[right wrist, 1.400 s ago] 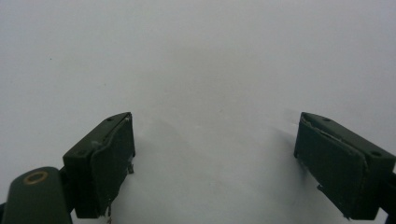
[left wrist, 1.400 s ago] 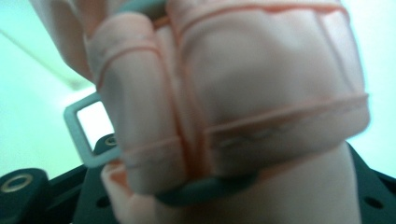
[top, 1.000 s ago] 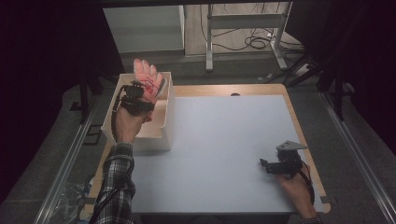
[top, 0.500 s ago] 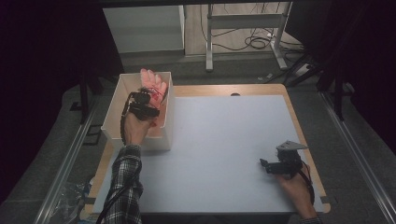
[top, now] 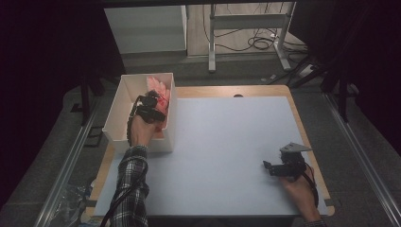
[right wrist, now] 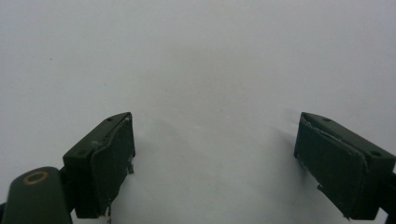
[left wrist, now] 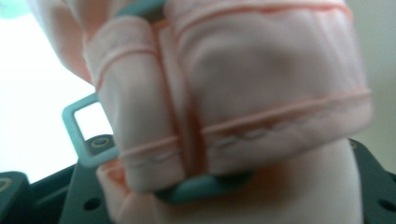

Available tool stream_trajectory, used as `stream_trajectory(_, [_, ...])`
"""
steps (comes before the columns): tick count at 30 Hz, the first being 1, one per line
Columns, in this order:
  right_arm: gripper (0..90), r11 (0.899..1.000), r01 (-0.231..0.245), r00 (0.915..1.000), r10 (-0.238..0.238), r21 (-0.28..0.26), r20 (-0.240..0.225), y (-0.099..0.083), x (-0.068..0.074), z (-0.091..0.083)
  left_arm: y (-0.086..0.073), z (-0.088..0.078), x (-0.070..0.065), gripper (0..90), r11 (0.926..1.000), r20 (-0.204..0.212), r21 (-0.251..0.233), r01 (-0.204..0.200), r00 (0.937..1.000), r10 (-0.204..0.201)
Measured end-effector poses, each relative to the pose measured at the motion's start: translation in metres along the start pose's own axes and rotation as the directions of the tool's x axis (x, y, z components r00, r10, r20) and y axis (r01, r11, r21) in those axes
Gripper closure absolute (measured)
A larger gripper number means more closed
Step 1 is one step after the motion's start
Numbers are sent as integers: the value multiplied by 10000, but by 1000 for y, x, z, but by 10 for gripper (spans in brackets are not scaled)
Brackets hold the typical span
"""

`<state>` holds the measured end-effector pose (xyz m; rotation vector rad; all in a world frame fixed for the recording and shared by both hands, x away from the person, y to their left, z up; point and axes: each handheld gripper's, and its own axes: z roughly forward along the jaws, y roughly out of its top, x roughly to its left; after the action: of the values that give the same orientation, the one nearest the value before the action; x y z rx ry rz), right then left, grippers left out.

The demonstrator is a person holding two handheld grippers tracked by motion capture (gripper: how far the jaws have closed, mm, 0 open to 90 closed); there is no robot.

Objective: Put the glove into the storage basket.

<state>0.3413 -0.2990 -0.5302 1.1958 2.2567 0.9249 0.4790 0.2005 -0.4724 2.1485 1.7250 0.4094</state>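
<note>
Right gripper (right wrist: 215,154) jaws wide apart, nothing between them; bare white table surface (right wrist: 210,60) below and ahead.

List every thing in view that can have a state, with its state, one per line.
Pink garment: folded, on a teal hanger, lowered into the box, between the left jaws.
White box: open-topped, upright at the table's left edge.
Left gripper: over the box; jaws have just been opening, garment between them.
Right gripper: jaws wide apart, nothing between them, over the bare tabletop.
</note>
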Motion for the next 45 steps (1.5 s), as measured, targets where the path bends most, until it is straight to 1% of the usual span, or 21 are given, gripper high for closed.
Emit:
stream_trajectory(4, [125, 10000, 2, 10000, -2, 0, 1, 0, 0, 0, 2, 5, -2, 366, 9996, 162, 264, 48, 9999, -53])
stream_trajectory(6, [125, 10000, 2, 10000, -2, -1, 0, 0, 0, 0, 2, 7, -2, 329, 9986, 309, 526, 77, 9995, -93])
stream_trajectory(7, [125, 10000, 1, 10000, -1, 0, 0, 0, 0, 0, 2, 7, -2, 317, 9986, 309, 526, 77, 9995, -93])
stream_trajectory(8, [125, 10000, 5, 10000, -5, -1, -4, 0, 0, 0, 2, 9, -2, 303, 9975, 394, 712, 35, 9992, -63])
stream_trajectory(9, [125, 10000, 2, 10000, -2, 0, 0, 0, 0, 0, 3, 9, -2, 285, 9969, 420, 784, 14, 9991, -47])
stream_trajectory(11, [126, 10000, 2, 10000, -2, 0, 1, 0, 0, 0, 3, 9, -2, 240, 9969, 373, 784, -21, 9993, -8])
stream_trajectory(12, [126, 10000, 7, 10000, -7, 1, -1, 0, 0, 0, 2, 8, -3, 240, 9973, 230, 728, -26, 9997, 9])
stream_trajectory(13, [126, 10000, 6, 10000, -6, -1, -1, 0, 0, 0, 3, 7, -1, 207, 9975, 172, 700, 30, 9998, -42])
stream_trajectory(15, [125, 10000, 4, 10000, -4, 0, -3, 0, 0, 0, 3, 6, -1, 189, 9972, 236, 741, 62, 9997, -80])
stream_trajectory(17, [125, 10000, 3, 10000, -3, 2, 1, 0, 0, 0, 2, 5, 1, 159, 9970, 427, 770, 122, 9990, -155])
stream_trajectory(21, [125, 10000, 5, 10000, -5, 2, 2, 0, 0, 0, 1, 4, 2, 114, 9967, 436, 798, 166, 9988, -201])
stream_trajectory(22, [125, 10000, 7, 10000, -7, 1, -2, 0, 0, 0, 1, 3, 3, 114, 9968, 486, 769, 236, 9984, -274])
stream_trajectory(23, [126, 10000, 3, 10000, -3, 2, 1, 0, 0, 0, 0, 2, 4, 82, 9972, 482, 704, 267, 9984, -301])
stream_trajectory(25, [126, 10000, 7, 10000, -7, 1, 0, 0, 0, 0, -1, -1, 5, 69, 9978, 526, 615, 250, 9982, -283])
stream_trajectory(29, [125, 10000, 6, 10000, -6, 2, -2, 0, 0, 0, -2, -13, 6, 57, 9996, 692, 221, 194, 9974, -209])
stream_trajectory(33, [125, 10000, 7, 10000, -7, 0, -1, 0, 0, 0, -3, -20, 5, 56, 10000, 657, -42, 59, 9978, -56])
stream_trajectory(39, [126, 10000, 7, 10000, -7, 0, 0, 0, 0, 0, -5, -26, 6, 51, 9993, 619, -372, 86, 9981, -62])
stream_trajectory(42, [125, 10000, 10, 10000, -10, -3, 5, 0, 0, 0, -7, -31, 8, 50, 9982, 604, -592, 54, 9982, -18])
stream_trajectory(43, [125, 10000, 9, 10000, -9, -5, 4, 0, 0, 0, -7, -33, 8, 49, 9976, 609, -682, 124, 9981, -82])
stream_trajectory(44, [125, 10000, 10, 10000, -10, -4, 4, 0, 0, 0, -8, -38, 8, 45, 9965, 579, -834, -3, 9983, 51])
stream_trajectory(45, [126, 10000, 12, 10000, -12, -4, 7, 0, 0, 0, -8, -41, 8, 44, 9958, 563, -917, 12, 9984, 40])
